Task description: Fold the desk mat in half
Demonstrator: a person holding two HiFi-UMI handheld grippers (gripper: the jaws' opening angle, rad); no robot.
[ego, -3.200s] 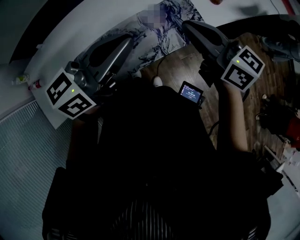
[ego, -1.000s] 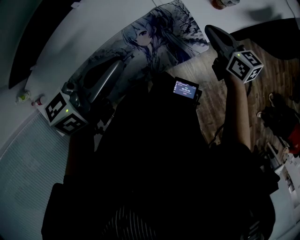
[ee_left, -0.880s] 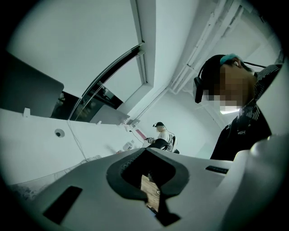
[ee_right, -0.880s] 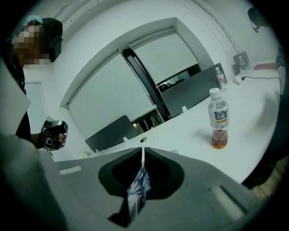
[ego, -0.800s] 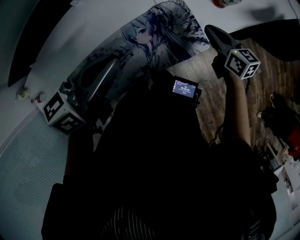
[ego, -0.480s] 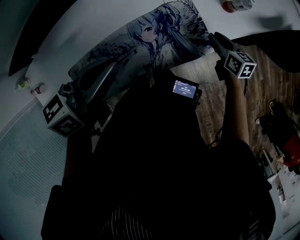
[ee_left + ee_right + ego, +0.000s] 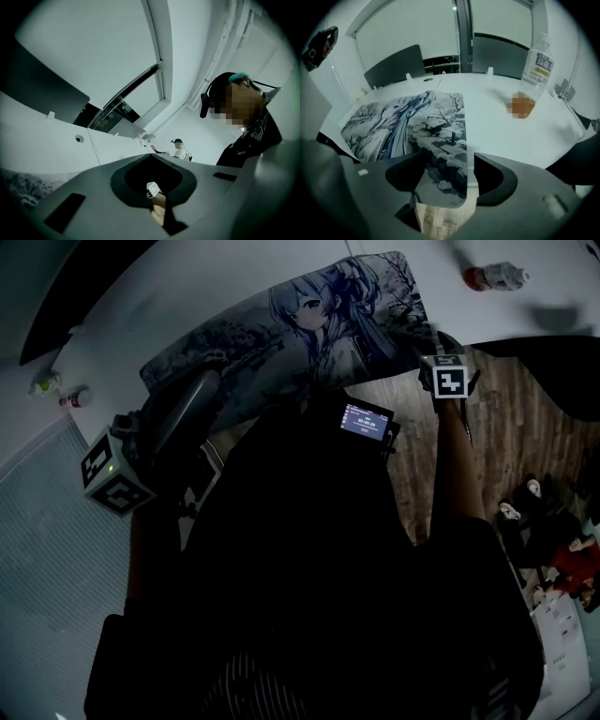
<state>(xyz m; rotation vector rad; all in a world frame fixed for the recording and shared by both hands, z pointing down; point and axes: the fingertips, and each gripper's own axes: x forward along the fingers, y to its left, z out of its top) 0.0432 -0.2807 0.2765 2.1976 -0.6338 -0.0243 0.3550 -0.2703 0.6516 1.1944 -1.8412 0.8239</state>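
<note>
Right claw (image 7: 447,163), jaws just spread open, straddles the near corner of the desk mat (image 7: 410,124) without gripping.

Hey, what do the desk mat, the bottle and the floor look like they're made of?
Desk mat: likely cloth-topped, matte print, thin flat edge.
Bottle: clear plastic, see-through with a label.
Floor: wood or wood-look planks, visible grain.
</note>
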